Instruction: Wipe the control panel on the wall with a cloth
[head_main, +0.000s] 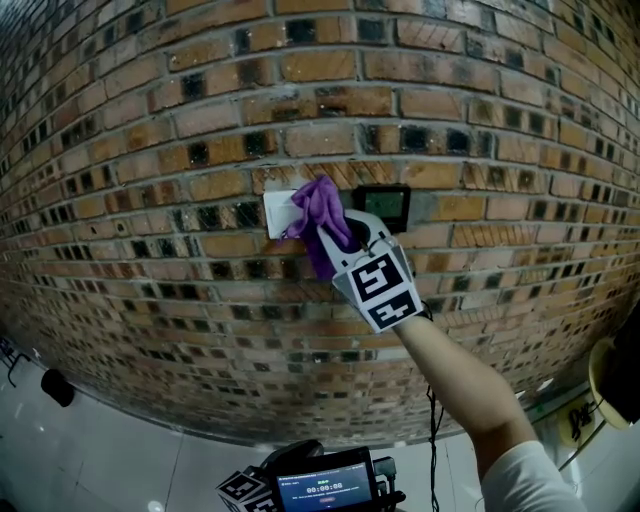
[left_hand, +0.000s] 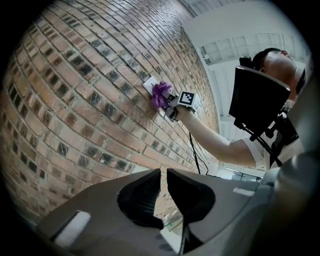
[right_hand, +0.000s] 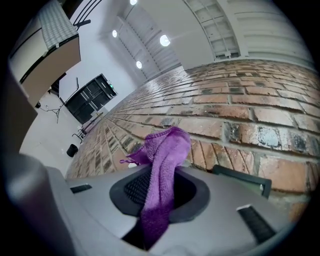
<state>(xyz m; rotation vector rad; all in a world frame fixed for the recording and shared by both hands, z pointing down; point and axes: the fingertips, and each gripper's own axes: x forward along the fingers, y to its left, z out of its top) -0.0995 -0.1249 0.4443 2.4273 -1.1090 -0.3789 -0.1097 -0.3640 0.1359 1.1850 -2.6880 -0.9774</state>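
Note:
A white control panel (head_main: 277, 213) is set in the brick wall, with a dark-framed panel (head_main: 383, 205) just to its right. My right gripper (head_main: 338, 228) is raised to the wall and shut on a purple cloth (head_main: 320, 214). The bunched end of the cloth presses on the white panel's right part. In the right gripper view the cloth (right_hand: 162, 170) runs between the jaws and hides most of the white panel; the dark panel (right_hand: 241, 180) lies to the right. My left gripper (head_main: 252, 491) hangs low, away from the wall, its jaws (left_hand: 164, 172) together on nothing.
The brick wall (head_main: 150, 150) fills the view. A black cable (head_main: 432, 440) hangs beside the right arm. A small black object (head_main: 57, 386) lies on the pale floor at the lower left. A device with a lit screen (head_main: 325, 489) sits at the bottom edge.

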